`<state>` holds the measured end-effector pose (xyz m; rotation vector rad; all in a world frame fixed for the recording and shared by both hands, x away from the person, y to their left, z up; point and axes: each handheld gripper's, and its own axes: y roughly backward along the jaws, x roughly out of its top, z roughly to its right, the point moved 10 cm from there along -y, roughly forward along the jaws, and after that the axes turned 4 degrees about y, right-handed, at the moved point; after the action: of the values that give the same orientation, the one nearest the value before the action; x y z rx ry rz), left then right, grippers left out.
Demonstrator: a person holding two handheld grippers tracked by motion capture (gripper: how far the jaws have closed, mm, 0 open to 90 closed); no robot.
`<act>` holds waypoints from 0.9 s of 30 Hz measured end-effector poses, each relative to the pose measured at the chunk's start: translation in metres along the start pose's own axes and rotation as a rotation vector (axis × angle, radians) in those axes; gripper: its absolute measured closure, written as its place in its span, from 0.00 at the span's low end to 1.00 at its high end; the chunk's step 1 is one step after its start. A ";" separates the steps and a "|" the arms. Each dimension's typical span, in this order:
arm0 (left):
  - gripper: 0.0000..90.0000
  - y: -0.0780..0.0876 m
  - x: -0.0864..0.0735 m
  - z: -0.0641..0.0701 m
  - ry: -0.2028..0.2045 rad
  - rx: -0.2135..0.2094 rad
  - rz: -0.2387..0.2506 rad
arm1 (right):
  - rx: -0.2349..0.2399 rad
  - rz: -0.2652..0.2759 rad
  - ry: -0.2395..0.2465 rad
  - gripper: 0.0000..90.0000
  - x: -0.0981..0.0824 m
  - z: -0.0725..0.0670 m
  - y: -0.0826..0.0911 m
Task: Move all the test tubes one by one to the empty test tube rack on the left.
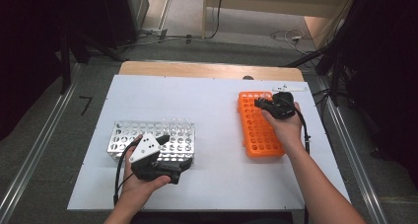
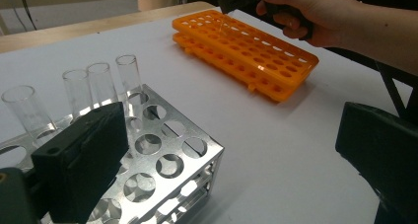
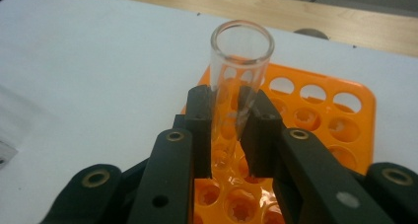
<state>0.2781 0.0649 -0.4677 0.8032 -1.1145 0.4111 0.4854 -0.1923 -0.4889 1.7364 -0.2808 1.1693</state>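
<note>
An orange tube rack lies on the right of the white table. My right gripper hovers over its far end, shut on a clear glass tube that stands upright between the jaws above the rack's holes. A metal rack sits at the left with several empty glass tubes along its far row. My left gripper rests at that rack's near right corner, open wide with nothing in it; one jaw is over the rack and the other over bare table.
A small white object lies at the table's far right corner, behind the orange rack. A dark round mark sits on the wooden far edge. White table surface stretches between the two racks. Cables run over the floor beyond.
</note>
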 end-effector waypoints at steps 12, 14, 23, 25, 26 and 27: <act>0.00 -0.002 0.001 0.005 -0.004 -0.012 0.001 | 0.061 0.072 0.073 0.81 0.011 -0.020 0.038; 0.00 -0.002 0.001 0.006 -0.005 -0.013 0.000 | 0.081 0.080 0.084 0.81 0.010 -0.027 0.044; 0.00 -0.005 0.002 0.010 -0.014 -0.022 -0.004 | 0.155 0.094 0.131 0.81 -0.002 -0.057 0.065; 0.00 -0.005 0.002 0.011 -0.017 -0.027 -0.004 | 0.170 0.096 0.147 0.81 -0.006 -0.064 0.069; 0.00 -0.006 0.002 0.012 -0.017 -0.027 -0.004 | 0.179 0.094 0.152 0.81 -0.008 -0.068 0.071; 0.00 -0.006 0.002 0.012 -0.017 -0.028 -0.004 | 0.187 0.094 0.160 0.81 -0.009 -0.071 0.072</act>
<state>0.2749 0.0516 -0.4651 0.7850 -1.1321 0.3852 0.3933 -0.1725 -0.4498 1.7930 -0.1623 1.4332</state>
